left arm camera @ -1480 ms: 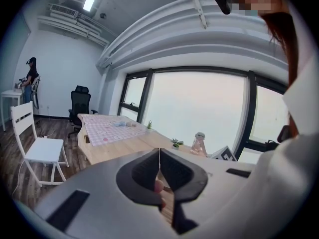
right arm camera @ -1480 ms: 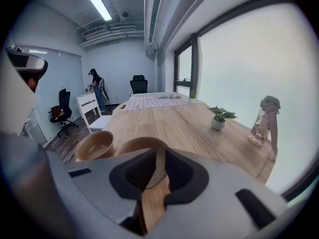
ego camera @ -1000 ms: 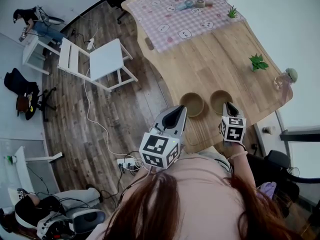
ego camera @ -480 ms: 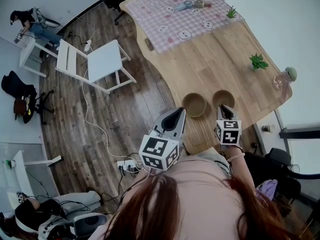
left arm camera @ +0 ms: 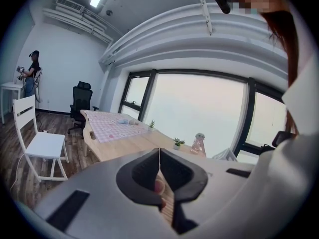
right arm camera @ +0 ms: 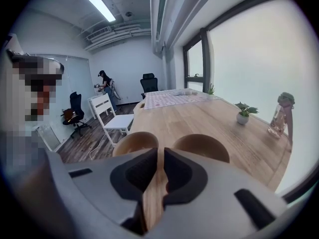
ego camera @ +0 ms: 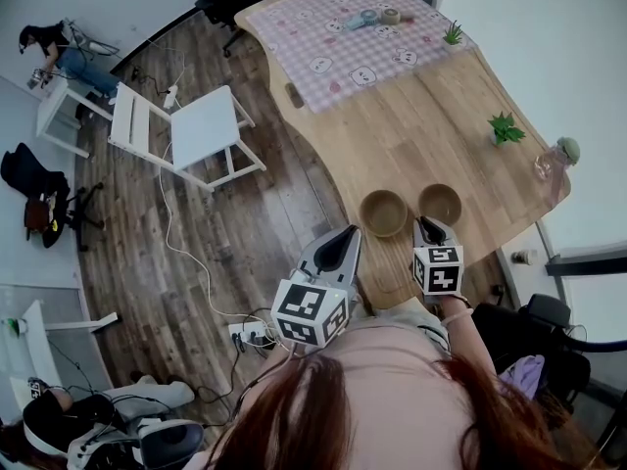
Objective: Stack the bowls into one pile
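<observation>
Hovering by 2 bowls (ego camera: 383, 212) at the surface's (ego camera: 431, 125) near edge, empty right tongs (ego camera: 428, 227) have just opened a slit; left tongs (ego camera: 343, 242) closed. Nudged, 1 could fall.

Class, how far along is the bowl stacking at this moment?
Done: nothing; the left bowl and right bowl sit side by side on the table, unstacked. In hand: the right gripper, fingers just opened a little with nothing between them, hovers by the bowls. To do: grasp one bowl and set it in the other.
</observation>
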The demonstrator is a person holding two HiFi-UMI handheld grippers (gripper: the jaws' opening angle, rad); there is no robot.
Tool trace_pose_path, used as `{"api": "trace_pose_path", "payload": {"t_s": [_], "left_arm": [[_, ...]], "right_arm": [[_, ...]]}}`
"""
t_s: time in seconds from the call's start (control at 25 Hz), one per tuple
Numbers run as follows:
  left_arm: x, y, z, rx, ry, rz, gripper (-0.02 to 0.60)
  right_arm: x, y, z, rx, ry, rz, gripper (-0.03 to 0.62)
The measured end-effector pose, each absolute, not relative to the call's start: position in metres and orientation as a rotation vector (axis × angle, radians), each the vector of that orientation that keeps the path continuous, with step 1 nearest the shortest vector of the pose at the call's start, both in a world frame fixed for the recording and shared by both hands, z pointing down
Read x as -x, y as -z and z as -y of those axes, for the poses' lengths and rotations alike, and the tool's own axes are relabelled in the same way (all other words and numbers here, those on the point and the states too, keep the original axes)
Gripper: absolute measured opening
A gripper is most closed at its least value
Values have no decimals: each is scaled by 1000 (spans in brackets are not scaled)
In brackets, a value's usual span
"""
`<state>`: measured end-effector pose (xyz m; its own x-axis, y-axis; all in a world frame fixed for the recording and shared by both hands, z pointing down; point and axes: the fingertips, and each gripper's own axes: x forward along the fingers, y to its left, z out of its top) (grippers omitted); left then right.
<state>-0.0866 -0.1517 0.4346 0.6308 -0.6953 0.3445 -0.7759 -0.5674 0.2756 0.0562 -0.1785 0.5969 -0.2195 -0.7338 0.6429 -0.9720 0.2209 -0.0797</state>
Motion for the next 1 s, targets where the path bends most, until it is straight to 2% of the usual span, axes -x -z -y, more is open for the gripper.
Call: {"api": "trace_pose_path", "payload": {"t_s": [1.0], "left_arm": [[140,-442,159,-2451,-323,1133,11]], "right_arm": [[-20,-627,183,-1648,-927,1956,75]]}}
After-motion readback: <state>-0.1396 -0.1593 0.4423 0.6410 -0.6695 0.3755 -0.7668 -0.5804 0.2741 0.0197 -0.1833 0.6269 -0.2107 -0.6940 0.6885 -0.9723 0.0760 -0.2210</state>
